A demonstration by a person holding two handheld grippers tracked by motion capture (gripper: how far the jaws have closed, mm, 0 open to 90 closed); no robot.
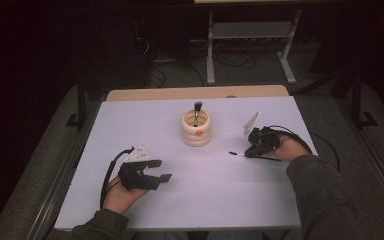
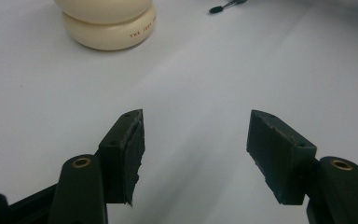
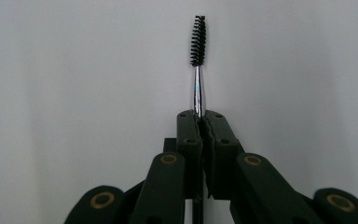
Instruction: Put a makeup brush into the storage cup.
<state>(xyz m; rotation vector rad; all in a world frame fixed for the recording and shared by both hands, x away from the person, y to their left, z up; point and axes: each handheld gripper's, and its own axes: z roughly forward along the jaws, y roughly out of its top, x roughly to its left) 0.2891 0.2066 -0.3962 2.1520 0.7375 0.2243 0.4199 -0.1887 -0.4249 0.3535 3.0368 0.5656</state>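
- Nearest the high camera, the person's sleeves enter from below; the left gripper [image 1: 147, 175] rests on the pale surface [image 1: 220, 200] with its fingers spread and nothing between them, while the right gripper [image 1: 250, 150] lies low at the right, clenched on a thin brush [image 1: 237, 154]. A cream ribbed cup [image 1: 196, 131] with a dark-handled tool [image 1: 197, 111] in it stands at the centre. Beyond are a dark floor, cables and a grey table frame [image 1: 252, 35].
- Left gripper view: the released fingers [image 2: 126, 154] frame bare surface; the cup [image 2: 107, 23] sits ahead, the brush tip [image 2: 216, 9] farther off.
- Right gripper view: the fingers [image 3: 189, 140] pinch the brush [image 3: 198, 56] by its metal neck, bristles forward. For a clean lift, the grip should probably stay firm and the brush level, then tip upright over the cup.
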